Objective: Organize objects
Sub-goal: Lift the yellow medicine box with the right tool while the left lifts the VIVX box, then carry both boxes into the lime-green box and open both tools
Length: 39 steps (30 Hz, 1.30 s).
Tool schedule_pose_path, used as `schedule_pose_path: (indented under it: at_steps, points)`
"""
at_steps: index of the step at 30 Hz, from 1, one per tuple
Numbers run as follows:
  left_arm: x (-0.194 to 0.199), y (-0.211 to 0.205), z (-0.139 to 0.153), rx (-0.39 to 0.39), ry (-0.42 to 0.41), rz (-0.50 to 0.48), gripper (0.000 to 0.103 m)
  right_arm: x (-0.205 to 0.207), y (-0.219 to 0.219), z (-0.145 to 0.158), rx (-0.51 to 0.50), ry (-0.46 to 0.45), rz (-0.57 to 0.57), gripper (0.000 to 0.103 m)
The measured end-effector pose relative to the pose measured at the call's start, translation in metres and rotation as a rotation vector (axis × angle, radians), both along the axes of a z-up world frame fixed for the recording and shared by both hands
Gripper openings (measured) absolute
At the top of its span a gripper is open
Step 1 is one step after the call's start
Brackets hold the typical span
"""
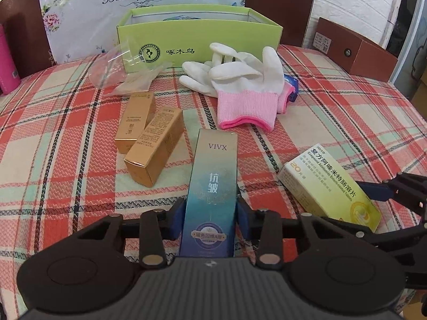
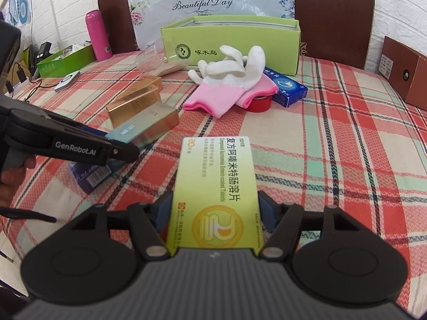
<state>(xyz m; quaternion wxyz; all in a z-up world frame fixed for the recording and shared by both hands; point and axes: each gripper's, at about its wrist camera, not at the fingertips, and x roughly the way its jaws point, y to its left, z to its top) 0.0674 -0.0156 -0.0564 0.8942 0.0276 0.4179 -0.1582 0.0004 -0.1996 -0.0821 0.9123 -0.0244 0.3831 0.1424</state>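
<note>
Left gripper [image 1: 210,208]: its blue pads sit against both long sides of the tall teal VIVX box [image 1: 213,186], clenched on its lower part; the box runs from the jaws toward 12 o'clock in the left wrist view, its far end over the plaid tablecloth [image 1: 66,133]
Right gripper [image 2: 215,208]: jaws closed against the two sides of the yellow-green tablet box [image 2: 213,186], grasping it; printed face up, far end toward 12 o'clock in the right wrist view
Gold boxes [image 1: 148,136]: two, lying side by side and touching, at 10 o'clock from the VIVX box
White gloves [image 1: 240,80]: a heap with pink cuffs, at 1 o'clock from the VIVX box, just in front of the green open box [image 1: 197,42]
Green open box: at 12 o'clock, at the far side of the table, open top up; contents too hidden to tell
Blue carton [image 2: 287,88]: at 3 o'clock of the gloves in the right wrist view, partly under a cuff; a red roll [image 2: 260,104] sits just beside it, under the cuffs
Clear plastic wrap [image 1: 117,64]: crumpled, at 9 o'clock of the green open box
Pink bottle [image 2: 97,34]: upright at 10 o'clock, near the table's far edge
Brown box [image 1: 357,50]: at 2 o'clock, well apart from the rest
</note>
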Motion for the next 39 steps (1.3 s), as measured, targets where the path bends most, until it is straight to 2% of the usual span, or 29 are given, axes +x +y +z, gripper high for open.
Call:
schedule_pose_path:
  at_steps: [4, 11, 17, 22, 25, 29, 34, 39]
  points:
    - [-0.006, 0.006, 0.014, -0.023, -0.027, -0.023, 0.041, -0.004, -0.001, 0.009, 0.025, -0.019, 0.005, 0.065]
    - [-0.007, 0.018, 0.070, -0.152, -0.145, -0.028, 0.041, 0.007, -0.013, 0.049, 0.131, -0.102, 0.000, 0.065]
    - [0.021, 0.009, 0.119, -0.218, -0.263, -0.021, 0.041, 0.045, -0.021, 0.093, 0.142, -0.226, -0.029, 0.065]
    - [0.064, -0.013, 0.145, -0.262, -0.294, -0.001, 0.041, 0.100, -0.030, 0.116, 0.150, -0.290, -0.089, 0.065]
    - [0.097, -0.026, 0.151, -0.282, -0.307, 0.026, 0.041, 0.140, -0.032, 0.120, 0.111, -0.312, -0.133, 0.065]
    - [0.151, -0.037, 0.147, -0.330, -0.262, 0.067, 0.041, 0.194, -0.037, 0.113, 0.090, -0.312, -0.189, 0.065]
    - [0.205, -0.051, 0.137, -0.292, -0.254, 0.106, 0.041, 0.250, -0.036, 0.096, 0.086, -0.288, -0.219, 0.065]
    - [0.239, -0.055, 0.124, -0.274, -0.230, 0.109, 0.041, 0.290, -0.030, 0.078, 0.054, -0.281, -0.214, 0.065]
